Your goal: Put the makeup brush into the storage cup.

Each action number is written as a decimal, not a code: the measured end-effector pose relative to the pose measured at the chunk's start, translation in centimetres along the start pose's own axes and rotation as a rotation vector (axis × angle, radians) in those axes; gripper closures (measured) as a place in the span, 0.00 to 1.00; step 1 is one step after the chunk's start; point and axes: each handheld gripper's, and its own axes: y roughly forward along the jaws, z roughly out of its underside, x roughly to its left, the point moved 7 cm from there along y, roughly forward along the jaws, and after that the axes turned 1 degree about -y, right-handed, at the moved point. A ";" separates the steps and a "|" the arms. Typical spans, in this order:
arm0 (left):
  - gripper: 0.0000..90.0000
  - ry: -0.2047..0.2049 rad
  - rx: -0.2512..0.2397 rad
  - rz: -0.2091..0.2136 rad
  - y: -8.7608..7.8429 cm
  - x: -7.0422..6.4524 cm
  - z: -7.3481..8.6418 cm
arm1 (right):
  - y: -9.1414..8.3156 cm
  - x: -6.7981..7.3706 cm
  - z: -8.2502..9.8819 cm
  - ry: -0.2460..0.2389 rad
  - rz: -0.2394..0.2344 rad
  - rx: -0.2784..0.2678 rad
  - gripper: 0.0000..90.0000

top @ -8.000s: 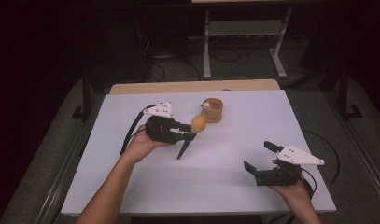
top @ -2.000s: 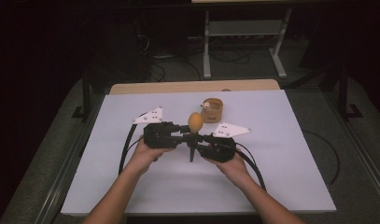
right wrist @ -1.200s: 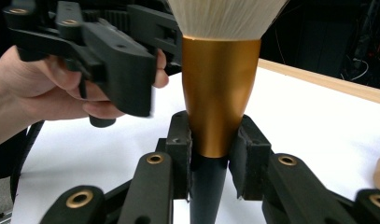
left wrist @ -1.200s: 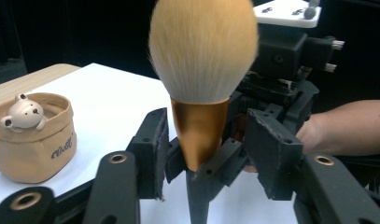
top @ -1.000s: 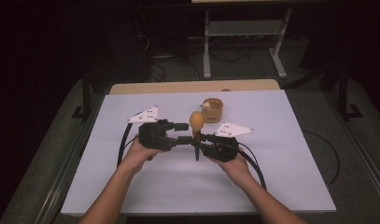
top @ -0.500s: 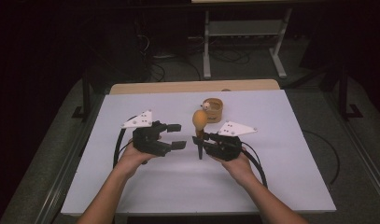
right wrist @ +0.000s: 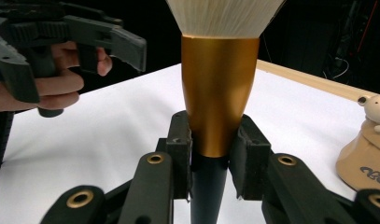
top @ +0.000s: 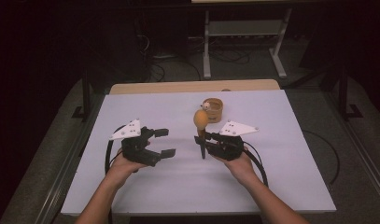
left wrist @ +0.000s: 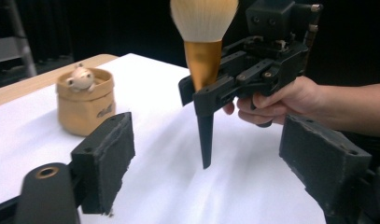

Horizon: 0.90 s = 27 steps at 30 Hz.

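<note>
From the high view you get the whole layout: a white table (top: 271,186) with a wooden strip along its far edge, dark room behind with a metal stand (top: 243,37) and cables on the floor. The right gripper (top: 202,140) sits near the middle of the table, clamped on a makeup brush (top: 200,122) that stands upright, bristles up, pointed black handle down. The left gripper (top: 163,142) is off to its left, well apart from the brush, jaws spread with nothing between them (they've just been opening). A small tan pot (top: 213,110) with a little bear figure on it sits just beyond the brush, toward the far edge. The left gripper view shows what you can't tell from above: the handle tip hangs clear of the table, and the pot (left wrist: 85,105) stands off by itself. The right gripper view gives the close-up of the grip: both pads (right wrist: 180,154) press right where the gold ferrule meets the black handle.
</note>
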 end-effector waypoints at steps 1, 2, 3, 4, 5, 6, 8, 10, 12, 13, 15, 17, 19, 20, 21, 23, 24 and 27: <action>0.17 0.000 0.000 0.000 0.0 0.0 0.0 | 0.0 0.0 0.0 0.000 0.000 0.000 0.78; 0.15 -0.001 -0.001 -0.017 -0.5 0.0 0.2 | 0.0 0.0 0.0 0.001 0.003 0.002 0.78; 0.15 -0.005 -0.004 -0.024 -0.8 0.0 0.4 | 0.0 0.0 0.0 0.001 0.004 0.003 0.78; 0.15 -0.009 -0.004 -0.031 -1.0 0.0 0.5 | 0.0 -0.1 0.0 0.001 0.005 0.002 0.78; 0.15 -0.009 -0.006 -0.042 -1.3 0.0 0.7 | -0.1 -0.1 0.0 0.002 0.006 0.002 0.78; 0.14 -0.012 -0.008 -0.044 -1.4 0.0 0.8 | -0.1 -0.1 0.0 0.002 0.007 0.001 0.78; 0.14 -0.015 -0.007 -0.047 -1.8 -0.1 1.1 | -0.1 -0.2 0.0 0.001 0.006 -0.001 0.78; 0.14 -0.018 -0.004 -0.053 -2.0 -0.2 1.3 | -0.1 -0.2 0.0 0.000 0.008 -0.001 0.78; 0.14 -0.013 -0.007 -0.057 -2.3 -0.3 1.5 | -0.2 -0.3 0.0 0.004 0.008 0.001 0.78; 0.13 -0.017 -0.011 -0.060 -2.4 -0.3 1.6 | -0.2 -0.3 0.0 0.008 0.009 0.004 0.78; 0.12 -0.017 -0.014 -0.070 -2.7 -0.3 1.8 | -0.2 -0.4 0.0 0.008 0.011 0.003 0.78; 0.12 -0.017 -0.020 -0.076 -2.9 -0.2 2.0 | -0.3 -0.5 0.0 0.001 0.013 0.001 0.78; 0.12 -0.017 -0.019 -0.084 -3.2 -0.2 2.2 | -0.4 -0.5 -0.1 0.000 0.013 -0.002 0.78; 0.12 -0.018 -0.020 -0.086 -3.3 -0.2 2.4 | -0.4 -0.6 -0.1 -0.001 0.015 -0.005 0.78; 0.12 -0.021 -0.025 -0.091 -3.4 -0.3 2.5 | -0.5 -0.7 -0.1 0.000 0.016 -0.006 0.78; 0.12 -0.020 -0.028 -0.096 -3.7 -0.4 2.8 | -0.5 -0.8 -0.1 0.000 0.020 -0.006 0.78; 0.12 -0.022 -0.031 -0.097 -3.8 -0.4 2.9 | -0.6 -0.9 -0.2 -0.001 0.023 -0.010 0.78; 0.12 -0.023 -0.025 -0.112 -4.2 -0.5 3.5 | -0.7 -1.1 -0.2 0.001 0.028 -0.011 0.78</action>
